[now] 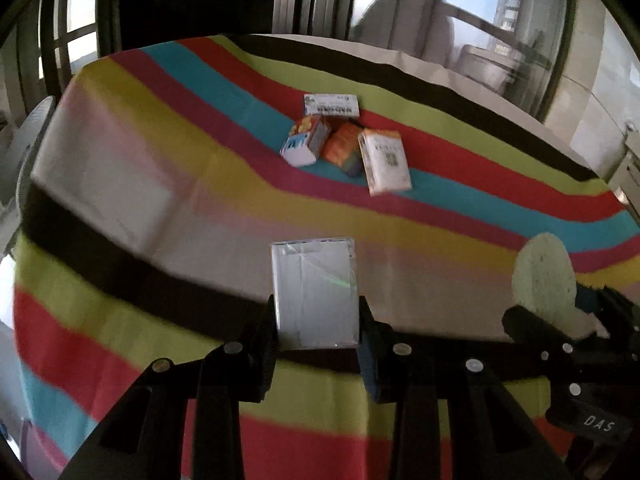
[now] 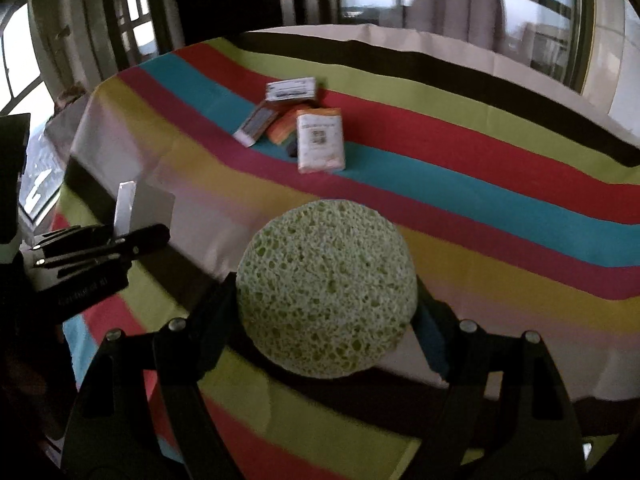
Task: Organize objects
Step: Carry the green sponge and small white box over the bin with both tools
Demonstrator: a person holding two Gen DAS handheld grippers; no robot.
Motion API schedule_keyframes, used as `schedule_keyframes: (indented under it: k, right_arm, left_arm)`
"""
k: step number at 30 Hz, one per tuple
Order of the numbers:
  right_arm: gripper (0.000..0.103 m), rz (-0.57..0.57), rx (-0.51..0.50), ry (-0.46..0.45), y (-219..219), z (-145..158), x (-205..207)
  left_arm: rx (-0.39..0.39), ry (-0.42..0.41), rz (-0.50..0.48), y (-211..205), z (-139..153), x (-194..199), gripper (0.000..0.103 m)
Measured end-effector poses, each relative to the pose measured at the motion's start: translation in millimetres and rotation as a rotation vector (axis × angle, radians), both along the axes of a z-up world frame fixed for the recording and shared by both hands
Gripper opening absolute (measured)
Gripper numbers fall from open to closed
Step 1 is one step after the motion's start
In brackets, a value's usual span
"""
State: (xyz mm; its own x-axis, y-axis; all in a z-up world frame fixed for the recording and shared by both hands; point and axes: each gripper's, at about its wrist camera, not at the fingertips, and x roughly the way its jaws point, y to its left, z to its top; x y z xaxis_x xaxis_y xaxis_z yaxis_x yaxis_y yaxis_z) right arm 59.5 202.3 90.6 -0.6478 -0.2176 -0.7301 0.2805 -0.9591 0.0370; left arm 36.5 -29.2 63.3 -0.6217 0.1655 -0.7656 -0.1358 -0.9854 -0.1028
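A white rectangular box (image 1: 316, 292) stands upright between the fingers of my left gripper (image 1: 318, 314), which is shut on its sides and holds it above the striped tablecloth (image 1: 132, 184). My right gripper (image 2: 326, 294) is shut on a round pale-green sponge (image 2: 326, 288) that fills the gap between its fingers. The left wrist view shows the sponge (image 1: 544, 272) at the right edge. The right wrist view shows the left gripper (image 2: 120, 240) with the box (image 2: 146, 208) at the left. Both held things hang clear of the cloth.
Farther back on the table lies a cluster: a white carton (image 1: 331, 105), a colourful small box (image 1: 306, 140), an orange packet (image 1: 342, 144) and a white tissue pack (image 1: 384, 160). A white fan (image 1: 24, 152) stands left of the table. Windows run behind.
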Motion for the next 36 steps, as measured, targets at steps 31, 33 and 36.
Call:
schedule_keyframes:
  k: [31,33,36]
  right_arm:
    - [0.082,0.132,0.111,0.067,-52,27,148]
    - [0.082,0.142,0.117,0.074,-58,29,156]
    - [0.082,0.166,0.126,0.087,-69,32,167]
  left_arm:
    - [-0.004,0.011,0.081,-55,1,162,0.036]
    - [-0.001,0.016,0.089,-60,2,170,0.036]
    - [0.001,0.021,0.103,-69,3,181,0.036]
